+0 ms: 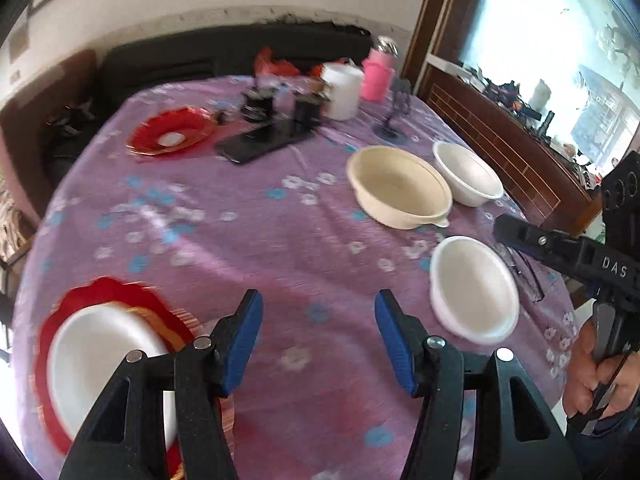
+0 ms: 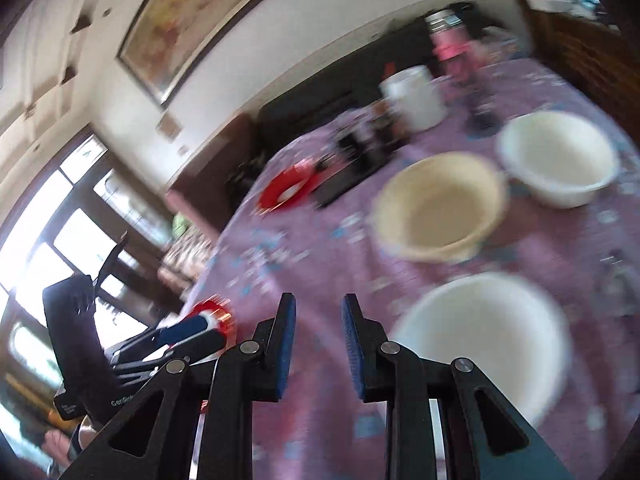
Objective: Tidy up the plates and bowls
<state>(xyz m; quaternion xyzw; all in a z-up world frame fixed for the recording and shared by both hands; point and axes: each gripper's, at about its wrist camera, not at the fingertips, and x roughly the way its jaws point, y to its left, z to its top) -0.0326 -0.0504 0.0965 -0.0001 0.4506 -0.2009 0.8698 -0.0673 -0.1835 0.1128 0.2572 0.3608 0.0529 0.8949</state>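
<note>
- Left gripper: jaws wide, nothing between them.
- Right gripper: jaws narrowly parted, empty.
- Beige bowl as landmark: 1 white bowl just beside it, another white bowl nearer the counter edge.
- A white bowl on a red plate sits well apart.
- Judged step: between grasps; next, close on a bowl's rim for stacking.

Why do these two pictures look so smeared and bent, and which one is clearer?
Left wrist view: sharper; the beige bowl is crisp, though the red plate near the lens smears, and the window is blown out white. Right wrist view: motion blur throughout, even on the same beige bowl, with glare from its window. Both fisheye lenses curve the table edge.
</note>
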